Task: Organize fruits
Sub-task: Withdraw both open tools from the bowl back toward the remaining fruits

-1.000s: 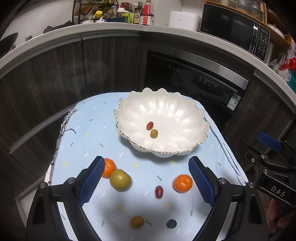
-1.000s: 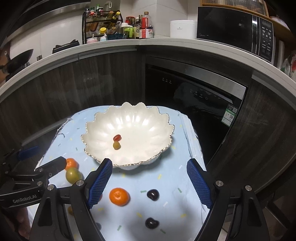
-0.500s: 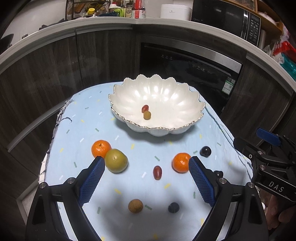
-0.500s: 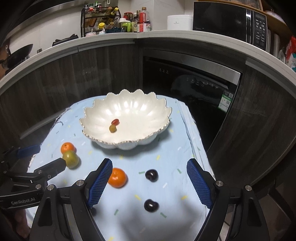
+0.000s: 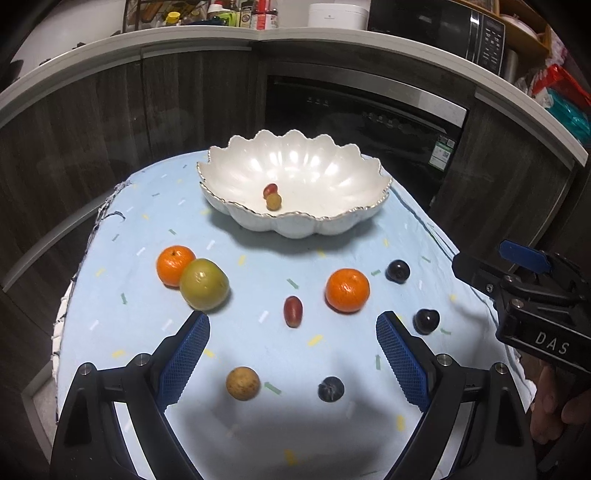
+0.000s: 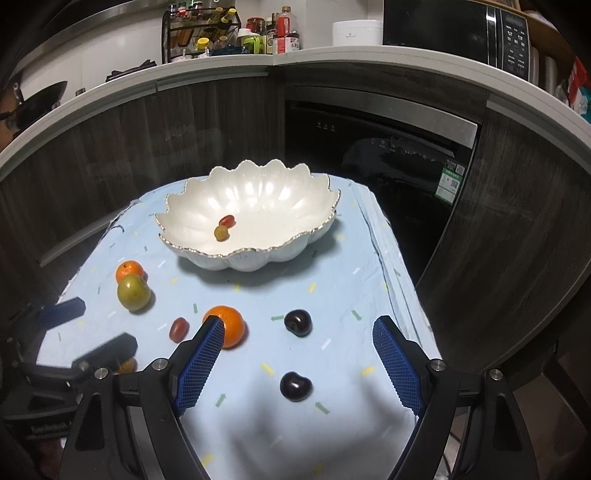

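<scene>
A white scalloped bowl point(image 5: 295, 184) point(image 6: 251, 218) on a light blue cloth point(image 5: 258, 251) holds a red grape point(image 5: 270, 189) and a small tan fruit point(image 5: 274, 202). Loose on the cloth lie two oranges point(image 5: 176, 266) point(image 5: 347, 290), a green fruit point(image 5: 204, 283), a red grape point(image 5: 293, 311), a tan longan point(image 5: 242, 383), a blueberry point(image 5: 331, 388) and two dark cherries point(image 6: 297, 322) point(image 6: 295, 386). My left gripper point(image 5: 291, 328) hangs open above the near fruits. My right gripper point(image 6: 297, 332) is open too, over the cherries.
The cloth covers a small table point(image 6: 391, 258) in front of dark wood cabinets and a black oven point(image 6: 384, 155). A counter behind carries bottles point(image 6: 280, 35), a rack and a microwave point(image 6: 458, 33). A person's hand point(image 5: 554, 406) holds the right gripper at the edge.
Both grippers have sunk and drawn back from the bowl, which now sits higher in both views. More fruit on the near cloth has come into sight. Jaws stayed wide.
</scene>
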The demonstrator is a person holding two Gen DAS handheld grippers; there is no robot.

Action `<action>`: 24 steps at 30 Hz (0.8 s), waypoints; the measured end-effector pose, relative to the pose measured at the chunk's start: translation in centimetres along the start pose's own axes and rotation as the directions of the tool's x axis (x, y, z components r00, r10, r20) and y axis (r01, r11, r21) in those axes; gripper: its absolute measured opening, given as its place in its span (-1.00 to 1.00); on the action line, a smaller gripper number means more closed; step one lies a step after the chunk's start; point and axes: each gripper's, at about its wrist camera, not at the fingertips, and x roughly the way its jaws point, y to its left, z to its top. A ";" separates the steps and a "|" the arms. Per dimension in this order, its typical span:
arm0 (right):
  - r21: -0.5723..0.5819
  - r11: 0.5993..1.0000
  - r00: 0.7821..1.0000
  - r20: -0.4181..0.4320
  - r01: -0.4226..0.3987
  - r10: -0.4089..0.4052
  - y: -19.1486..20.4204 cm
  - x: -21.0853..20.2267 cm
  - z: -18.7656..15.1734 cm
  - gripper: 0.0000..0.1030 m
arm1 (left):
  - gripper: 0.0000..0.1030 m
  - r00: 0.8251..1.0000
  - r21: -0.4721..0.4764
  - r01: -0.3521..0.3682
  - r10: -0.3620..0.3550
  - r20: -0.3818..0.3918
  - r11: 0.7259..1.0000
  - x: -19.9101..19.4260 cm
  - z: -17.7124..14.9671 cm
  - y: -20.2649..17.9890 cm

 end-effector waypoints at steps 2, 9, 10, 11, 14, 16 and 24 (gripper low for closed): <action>0.005 1.000 1.000 0.002 -0.002 0.002 0.0 0.1 -0.3 0.62 | 0.79 1.000 0.000 0.003 -0.003 0.003 1.000 0.1 -0.2 -0.1; 0.026 0.999 0.999 0.030 0.024 -0.025 -0.6 0.1 -1.9 0.62 | 0.76 1.000 0.035 -0.003 0.003 0.000 0.999 0.9 -1.6 -0.8; 0.021 0.999 0.999 0.034 0.031 -0.032 -0.6 0.1 -2.1 0.62 | 0.71 1.000 0.038 -0.001 0.001 0.000 0.999 1.0 -1.7 -0.8; 0.016 0.999 0.999 0.037 0.038 -0.038 -0.5 0.2 -2.3 0.62 | 0.67 1.000 0.041 -0.003 0.003 0.002 0.999 1.1 -1.9 -0.8; 0.001 0.999 0.999 0.033 0.043 -0.043 -0.4 0.5 -2.9 0.62 | 0.66 1.000 0.054 -0.010 0.009 0.006 0.998 1.3 -2.3 -1.0; -0.010 0.999 0.999 0.028 0.046 -0.046 -0.2 0.7 -3.2 0.62 | 0.66 1.000 0.063 -0.010 0.009 0.006 0.998 1.5 -2.6 -1.1; -0.027 0.999 1.000 -0.001 0.027 -0.027 0.2 1.7 -4.3 0.62 | 0.47 1.000 0.083 0.010 -0.011 0.005 0.996 2.1 -3.8 -1.3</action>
